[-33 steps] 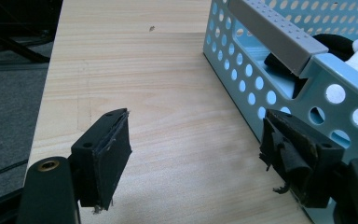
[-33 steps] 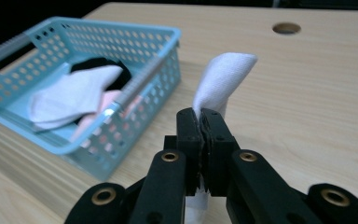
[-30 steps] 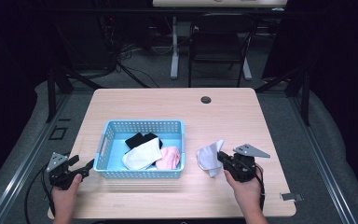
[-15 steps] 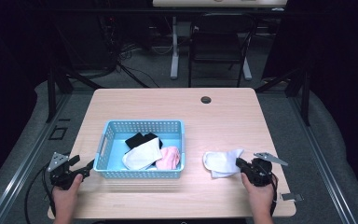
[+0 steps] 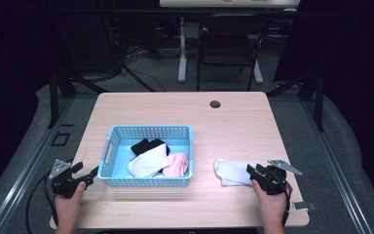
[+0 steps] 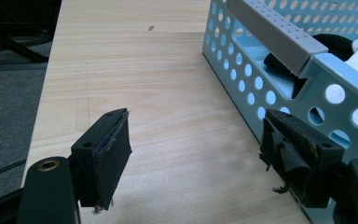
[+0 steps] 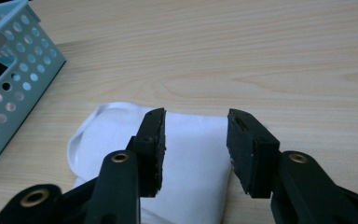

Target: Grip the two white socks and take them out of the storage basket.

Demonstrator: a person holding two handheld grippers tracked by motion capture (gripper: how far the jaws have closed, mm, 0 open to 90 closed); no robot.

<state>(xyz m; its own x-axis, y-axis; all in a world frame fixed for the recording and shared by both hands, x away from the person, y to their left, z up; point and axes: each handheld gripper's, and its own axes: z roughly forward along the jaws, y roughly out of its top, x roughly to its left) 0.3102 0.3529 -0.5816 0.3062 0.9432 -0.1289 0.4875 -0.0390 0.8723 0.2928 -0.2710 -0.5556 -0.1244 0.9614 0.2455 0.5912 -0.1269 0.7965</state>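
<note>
While a white sock (image 5: 232, 171) lies flat on the wooden table (image 5: 185, 112), just right of a blue basket (image 5: 148, 132), the right gripper (image 5: 251, 171) is held low over its near end. Its jaws are seen spread apart in the right gripper view, with the white fabric (image 7: 191, 154) between them and nothing pinched. A laying-out or sorting step appears to be in hand; the sock seems set down, or about to be gripped. Any next move would likely call for closing on a fold. The left gripper (image 5: 88, 178) is held at the basket's left end, jaws wide open and empty, one jaw right beside the basket wall (image 6: 261, 88). Black, white and pink socks are seen inside the basket.
</note>
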